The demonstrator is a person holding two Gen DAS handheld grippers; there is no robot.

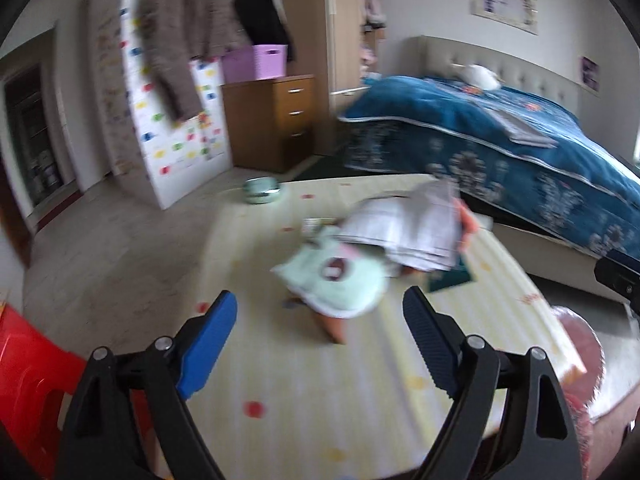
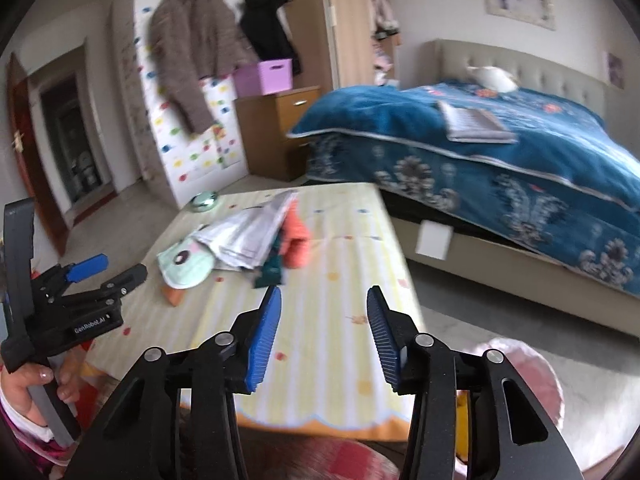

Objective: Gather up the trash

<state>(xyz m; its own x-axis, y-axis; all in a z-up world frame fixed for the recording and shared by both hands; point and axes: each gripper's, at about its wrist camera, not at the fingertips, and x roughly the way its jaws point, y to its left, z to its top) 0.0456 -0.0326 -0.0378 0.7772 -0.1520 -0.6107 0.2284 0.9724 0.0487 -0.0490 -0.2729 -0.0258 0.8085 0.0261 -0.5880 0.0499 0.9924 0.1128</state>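
A pile of trash lies on the yellow striped play mat (image 1: 320, 380): a silver-grey plastic mailer bag (image 1: 408, 228), a mint-green round pouch with a face (image 1: 340, 280), an orange piece (image 1: 334, 328) and a dark green packet (image 1: 452, 278). My left gripper (image 1: 320, 312) is open and empty, just short of the mint pouch. In the right wrist view the same pile shows: mailer bag (image 2: 248, 236), mint pouch (image 2: 186, 266), orange piece (image 2: 296, 236). My right gripper (image 2: 324, 304) is open and empty above the mat (image 2: 340, 360), near the dark green packet (image 2: 270, 268). The left gripper (image 2: 108, 272) appears at the left.
A bed with a blue cover (image 1: 500, 148) stands to the right, a wooden drawer unit (image 1: 276, 120) with a purple bin (image 1: 260, 60) behind. A green bowl (image 1: 262, 190) sits at the mat's far edge. A red plastic item (image 1: 28, 380) is at lower left, a pink item (image 2: 532, 372) at lower right.
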